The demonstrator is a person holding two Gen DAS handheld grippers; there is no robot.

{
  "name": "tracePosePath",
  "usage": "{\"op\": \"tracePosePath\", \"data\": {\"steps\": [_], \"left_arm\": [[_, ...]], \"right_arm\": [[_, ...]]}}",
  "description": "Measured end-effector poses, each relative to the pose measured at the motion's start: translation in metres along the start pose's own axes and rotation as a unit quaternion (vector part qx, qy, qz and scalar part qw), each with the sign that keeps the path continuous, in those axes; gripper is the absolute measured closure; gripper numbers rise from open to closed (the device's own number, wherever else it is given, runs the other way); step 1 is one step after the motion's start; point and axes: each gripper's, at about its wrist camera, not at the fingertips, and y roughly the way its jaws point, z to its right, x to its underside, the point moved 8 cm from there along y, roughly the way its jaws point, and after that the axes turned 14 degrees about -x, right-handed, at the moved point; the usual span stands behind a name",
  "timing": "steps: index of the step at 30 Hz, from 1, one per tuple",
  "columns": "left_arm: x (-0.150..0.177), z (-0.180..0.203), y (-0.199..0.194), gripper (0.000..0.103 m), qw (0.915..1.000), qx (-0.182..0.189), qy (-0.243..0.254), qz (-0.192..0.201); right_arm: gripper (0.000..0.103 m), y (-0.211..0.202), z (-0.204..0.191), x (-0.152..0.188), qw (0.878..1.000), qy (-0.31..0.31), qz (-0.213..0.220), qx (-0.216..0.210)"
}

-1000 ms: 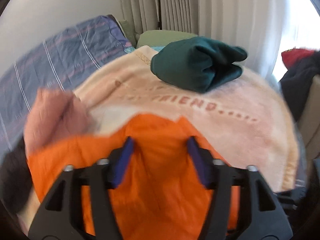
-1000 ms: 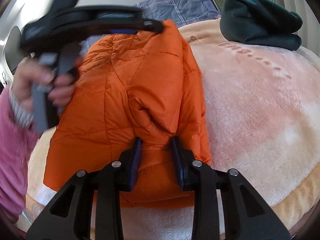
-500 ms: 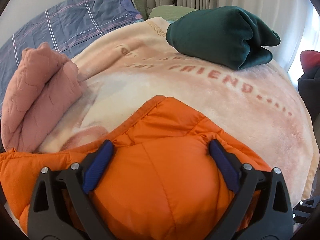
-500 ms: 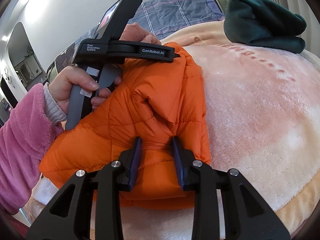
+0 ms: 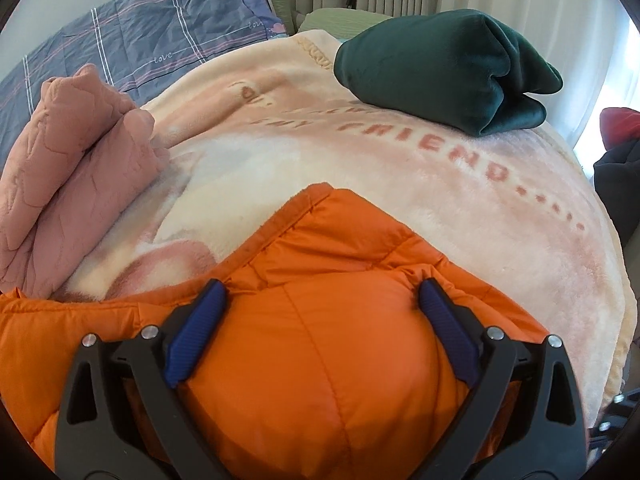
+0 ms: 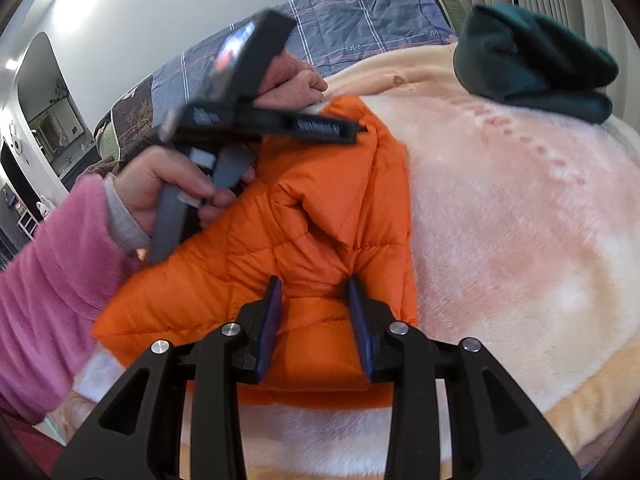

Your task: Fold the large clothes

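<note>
An orange puffer jacket (image 5: 320, 360) lies partly folded on a pink-and-cream blanket (image 5: 440, 200). My left gripper (image 5: 320, 292) stands wide open over the jacket's far end. A puffy bulge of jacket swells up between its blue pads, and they do not pinch it. In the right wrist view the same jacket (image 6: 320, 200) lies doubled over, with the left gripper (image 6: 356, 130) at its far edge, held by a hand (image 6: 160, 184) in a pink sleeve. My right gripper (image 6: 314, 292) holds a fold at the jacket's near edge. Its jaws are opening, and the fold still fills the gap.
A folded dark green garment (image 5: 440, 72) lies at the blanket's far side. A folded pink quilted piece (image 5: 72, 176) sits to the left. Blue plaid bedding (image 5: 140, 40) lies behind, with curtains beyond it. Dark and red clothes (image 5: 616, 184) are heaped at the right edge.
My left gripper came down with the jacket's raised part and laid it over the rest, and its jaws spread wide. The right gripper stayed put, its jaws a touch wider.
</note>
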Motion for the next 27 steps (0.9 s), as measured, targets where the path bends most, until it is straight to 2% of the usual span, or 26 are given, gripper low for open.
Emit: {"op": "tracePosePath", "data": {"steps": [4, 6, 8, 9, 10, 12, 16, 20, 24, 27], "left_arm": [[0.0, 0.0, -0.001, 0.004, 1.0, 0.002, -0.002, 0.0], [0.0, -0.001, -0.002, 0.004, 1.0, 0.004, -0.003, 0.001], [0.0, -0.002, -0.002, 0.004, 0.9999, 0.008, -0.006, 0.002], [0.0, -0.003, -0.002, 0.004, 0.9999, 0.012, -0.009, 0.002], [0.0, -0.005, -0.003, 0.004, 0.9998, 0.016, -0.013, 0.001], [0.0, -0.006, -0.002, 0.004, 0.9996, 0.024, -0.017, 0.001], [0.0, -0.005, 0.0, 0.004, 0.9994, 0.028, -0.018, -0.001], [-0.002, -0.006, -0.002, 0.004, 0.9997, 0.021, -0.015, 0.003], [-0.011, -0.016, -0.031, 0.005, 0.9993, 0.021, -0.024, 0.021], [-0.018, -0.041, -0.071, 0.014, 0.9977, 0.011, -0.03, 0.059]], "right_arm": [[0.069, -0.023, -0.028, -0.033, 0.997, -0.055, 0.051, -0.016], [0.069, -0.017, -0.033, -0.043, 0.996, -0.071, 0.058, -0.019], [0.069, 0.005, -0.021, -0.043, 0.997, -0.059, 0.039, -0.009], [0.07, 0.018, -0.009, -0.038, 0.999, -0.042, 0.019, 0.006], [0.07, 0.037, 0.007, -0.028, 1.0, -0.021, -0.001, 0.003], [0.07, 0.049, 0.017, -0.021, 1.0, -0.009, 0.004, -0.014], [0.07, 0.051, 0.015, -0.02, 1.0, -0.018, -0.001, 0.008], [0.07, 0.054, 0.011, -0.02, 1.0, -0.018, -0.003, 0.01], [0.07, 0.053, 0.013, -0.017, 1.0, -0.023, -0.003, 0.016], [0.07, 0.051, 0.015, -0.017, 1.0, -0.022, 0.001, 0.013]]}}
